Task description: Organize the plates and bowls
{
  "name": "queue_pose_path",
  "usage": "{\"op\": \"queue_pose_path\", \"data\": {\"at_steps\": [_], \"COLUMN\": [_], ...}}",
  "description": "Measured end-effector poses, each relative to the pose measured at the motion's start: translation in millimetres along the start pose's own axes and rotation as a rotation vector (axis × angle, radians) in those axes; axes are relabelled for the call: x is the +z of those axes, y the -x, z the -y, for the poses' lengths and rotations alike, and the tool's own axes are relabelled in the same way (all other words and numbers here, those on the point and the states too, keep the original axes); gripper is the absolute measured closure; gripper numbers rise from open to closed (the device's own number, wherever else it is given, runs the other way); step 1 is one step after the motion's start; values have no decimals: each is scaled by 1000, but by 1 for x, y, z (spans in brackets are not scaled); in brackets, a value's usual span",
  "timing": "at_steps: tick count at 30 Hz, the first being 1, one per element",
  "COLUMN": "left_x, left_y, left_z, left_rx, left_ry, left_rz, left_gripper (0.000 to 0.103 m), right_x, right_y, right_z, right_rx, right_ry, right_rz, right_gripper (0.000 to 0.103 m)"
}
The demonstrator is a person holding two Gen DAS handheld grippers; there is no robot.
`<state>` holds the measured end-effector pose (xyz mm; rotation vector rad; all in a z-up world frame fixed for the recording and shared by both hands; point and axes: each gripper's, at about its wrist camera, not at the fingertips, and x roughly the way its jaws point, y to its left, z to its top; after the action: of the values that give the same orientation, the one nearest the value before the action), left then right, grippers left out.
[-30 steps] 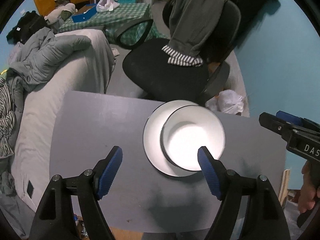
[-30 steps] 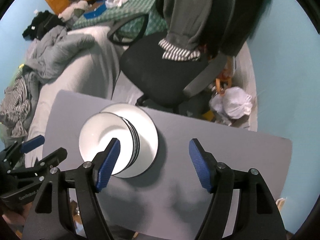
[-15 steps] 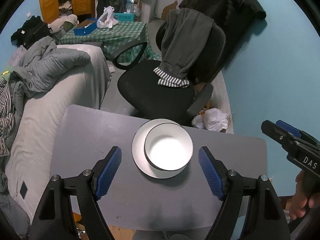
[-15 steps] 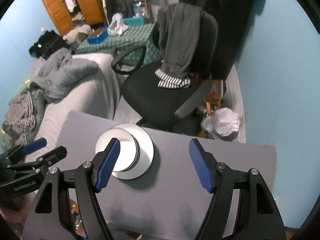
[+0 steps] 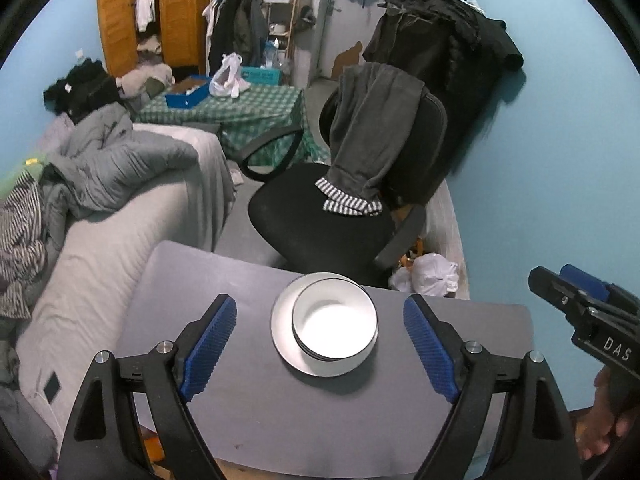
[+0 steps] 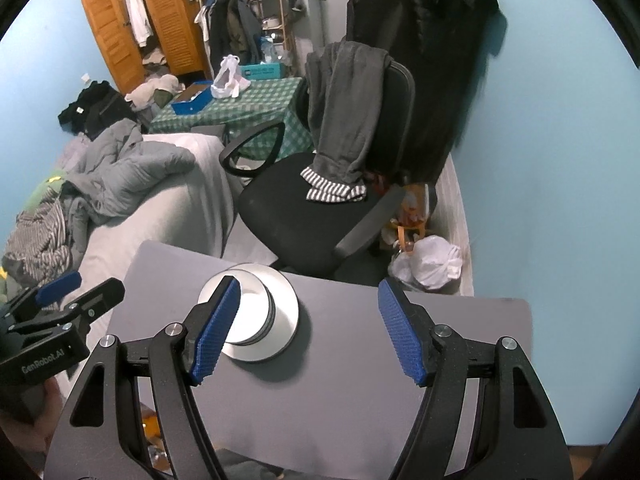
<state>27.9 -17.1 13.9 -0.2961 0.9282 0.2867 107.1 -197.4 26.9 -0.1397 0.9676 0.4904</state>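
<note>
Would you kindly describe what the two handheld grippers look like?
Both the left gripper and the right gripper have black triangular frames with cut-outs, silver bolts, and fingers faced with ribbed blue pads. White lettering marks their bodies: "GenRobot.AI" on the left, "DAS" on the right.

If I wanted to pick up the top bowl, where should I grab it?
Pinch the top bowl by its thin rim, one finger inside and one outside. Its mouth faces up and it is nested in a stack on the plate, so the sides are mostly hidden. The open left gripper faces it; coming from above at the near rim probably works best.
</note>
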Motion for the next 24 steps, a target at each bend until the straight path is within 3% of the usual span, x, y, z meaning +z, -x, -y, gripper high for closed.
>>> {"op": "queue_pose_path", "data": {"at_steps": [14, 24], "left_x": [-9, -11], "left_y": [15, 19], "left_z": [21, 28], "left_rx": [-22, 2], "left_ry": [-56, -99], "left_rz": [45, 54], "left_gripper": [16, 16], "right_x": [-6, -8], "right_y": [5, 6], "right_z": [11, 9], "right_rx": [-16, -13], "right_ry": [-19, -14], "right_rz": [-5, -8], "right_gripper": [32, 32]}}
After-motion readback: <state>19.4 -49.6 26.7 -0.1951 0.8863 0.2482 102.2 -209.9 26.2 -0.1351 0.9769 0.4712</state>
